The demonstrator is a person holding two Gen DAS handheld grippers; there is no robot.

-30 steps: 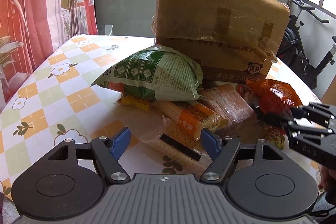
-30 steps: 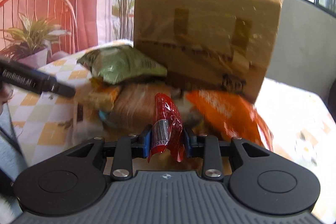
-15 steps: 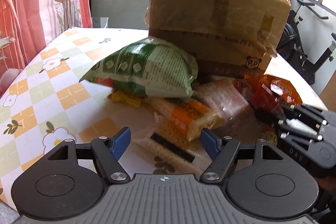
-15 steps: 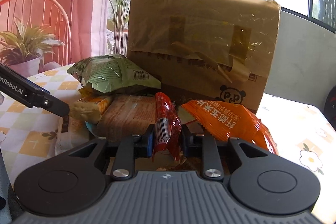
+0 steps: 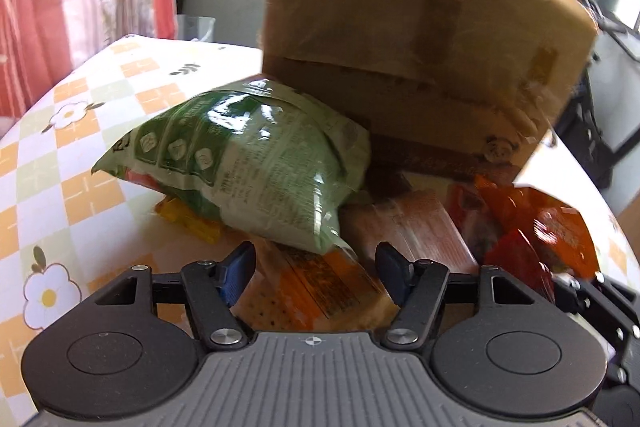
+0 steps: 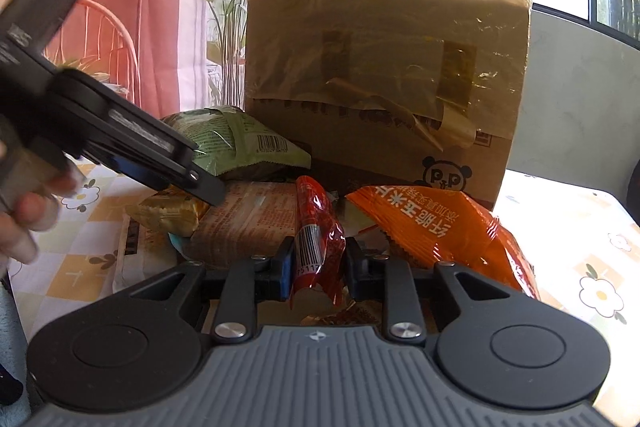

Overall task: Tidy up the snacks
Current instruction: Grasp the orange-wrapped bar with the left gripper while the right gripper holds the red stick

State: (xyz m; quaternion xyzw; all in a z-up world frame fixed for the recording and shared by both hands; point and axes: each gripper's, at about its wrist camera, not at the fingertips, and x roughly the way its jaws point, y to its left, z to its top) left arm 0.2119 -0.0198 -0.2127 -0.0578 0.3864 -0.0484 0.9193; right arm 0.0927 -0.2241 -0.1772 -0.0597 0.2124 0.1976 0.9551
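Both grippers are at the snack heap. The right gripper [image 6: 316,269] is clamped on a red packet [image 6: 318,227], which stands up between its pads at the near edge of the heap. The left gripper [image 5: 314,273] has its jaws closing, with an orange-banded cracker pack [image 5: 320,283] lying between the blue pads [image 5: 236,271] but not yet pinched, as far as the blur allows.

That cracker pack lies near the front of the heap, its far end tucked under the green bag [image 5: 256,163]. To its right sits a pale wrapped pack [image 5: 416,223], then the orange bag [image 6: 436,223]. Behind everything stands the cardboard box [image 6: 384,83], on the checked tablecloth [image 5: 80,195].

To do this well, I would centre the pads across the cracker pack's short sides and close gently, since crackers likely crush. Draw it toward the near side, low and slow, so the green bag slides off rather than tumbling. The right hand is best kept out of the left's path.
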